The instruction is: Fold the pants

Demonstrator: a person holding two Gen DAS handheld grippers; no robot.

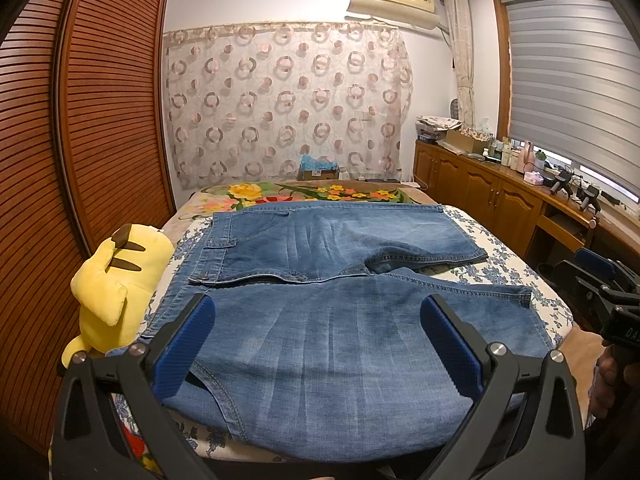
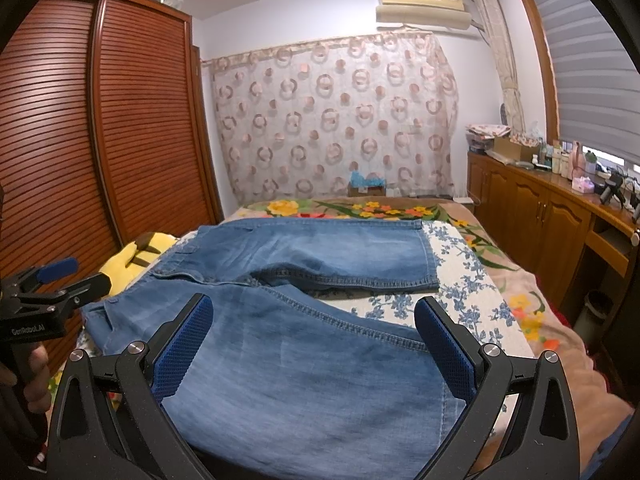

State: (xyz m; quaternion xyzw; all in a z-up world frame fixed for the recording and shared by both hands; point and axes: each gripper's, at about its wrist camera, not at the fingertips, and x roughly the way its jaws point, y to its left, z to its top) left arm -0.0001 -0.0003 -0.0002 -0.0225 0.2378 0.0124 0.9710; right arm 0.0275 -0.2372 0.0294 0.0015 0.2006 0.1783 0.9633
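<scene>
Blue denim pants (image 1: 320, 280) lie spread flat on the bed, waistband at the left, both legs running right with a gap between them. They also show in the right wrist view (image 2: 288, 320). My left gripper (image 1: 318, 320) is open, hovering over the near leg close to the waist end. My right gripper (image 2: 312, 320) is open, hovering over the near leg close to its hem. Neither holds anything. The right gripper shows at the right edge of the left wrist view (image 1: 600, 280), the left gripper at the left edge of the right wrist view (image 2: 52, 284).
A yellow plush toy (image 1: 116, 280) lies at the bed's left edge beside the waistband. A floral bedsheet (image 1: 504, 252) covers the bed. A slatted wooden wardrobe (image 1: 80, 120) stands left. A wooden cabinet (image 1: 500, 188) with clutter runs along the right wall.
</scene>
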